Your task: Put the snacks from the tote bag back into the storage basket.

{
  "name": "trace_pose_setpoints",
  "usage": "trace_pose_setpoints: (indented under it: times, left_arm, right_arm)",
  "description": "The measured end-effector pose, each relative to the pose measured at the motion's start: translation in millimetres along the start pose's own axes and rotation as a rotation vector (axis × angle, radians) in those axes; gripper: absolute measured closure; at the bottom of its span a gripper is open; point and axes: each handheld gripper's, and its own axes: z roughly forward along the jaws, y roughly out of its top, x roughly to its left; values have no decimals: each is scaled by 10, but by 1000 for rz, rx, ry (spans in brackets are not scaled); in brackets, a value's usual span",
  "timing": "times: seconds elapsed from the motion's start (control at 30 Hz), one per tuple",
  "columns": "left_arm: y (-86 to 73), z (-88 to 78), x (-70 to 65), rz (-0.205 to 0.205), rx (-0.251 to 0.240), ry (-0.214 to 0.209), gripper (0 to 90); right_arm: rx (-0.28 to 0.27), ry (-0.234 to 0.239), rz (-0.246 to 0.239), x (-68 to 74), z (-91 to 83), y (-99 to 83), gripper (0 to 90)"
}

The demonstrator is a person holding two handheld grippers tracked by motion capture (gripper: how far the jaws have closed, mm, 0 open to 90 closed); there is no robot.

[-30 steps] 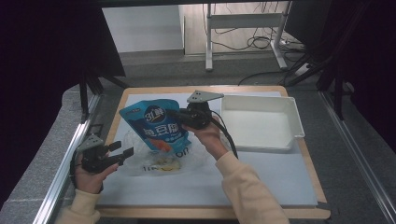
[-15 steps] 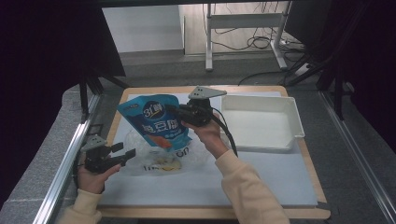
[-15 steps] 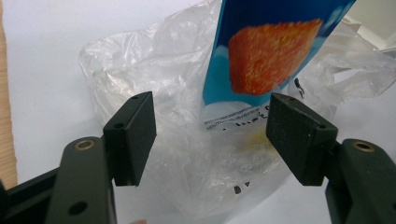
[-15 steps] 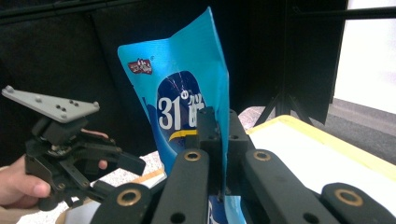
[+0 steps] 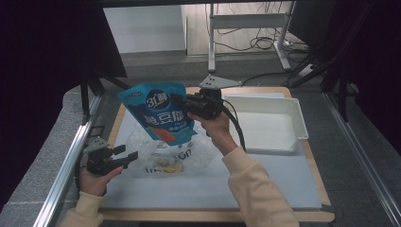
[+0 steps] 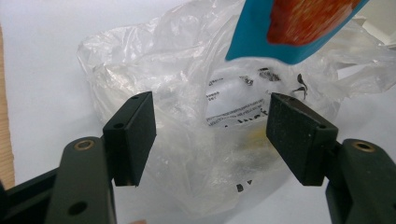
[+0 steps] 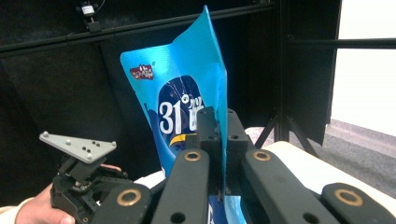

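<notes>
- The right hand-held gripper [image 5: 182, 101] was clenched on the edge of the blue pouch [image 5: 161, 111], which hung in the air above the clear bag [image 5: 163, 151], clear of the desk [image 5: 265, 175].
- From that hand-held gripper the pouch spread away toward the desk's left side; its long axis ran tilted, top corner up and away, bottom corner down toward the bag.
- The white tray [image 5: 283, 106] lay on the far side of the right hand from the bag, well apart from the pouch.
- The left hand-held gripper [image 5: 128, 154] was released, its jaws standing wide, just beside the bag's left edge and gripping nothing.
- Judged from this, the bag was the nearer thing for the left hand and the pouch was already the right hand's; any next move turned on the pouch's bottom edge clearing or meeting the bag below it.
- The left gripper view showed the bag [image 6: 219, 116] lying beyond the open jaws with printed text on it, and the pouch's bottom corner [image 6: 289, 32] hanging over the bag.
- The right gripper view showed the pouch [image 7: 182, 102] pinched thin between the jaws, standing upright with "31" on its face, and the left hand-held gripper [image 7: 86, 186] farther off.
</notes>
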Motion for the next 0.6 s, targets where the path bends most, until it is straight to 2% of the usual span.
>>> trace_pose_setpoints:
  times: [0.23, 0.6]
  left_arm:
    - [0, 0, 9, 1, -1, 3, 336]
    - [-2, 21, 1, 5, 8, 4, 336]
  right_arm:
    - [-20, -8, -3, -22, -96, 120, 890]
    - [-45, -32, 1, -101, -272, 207, 890]
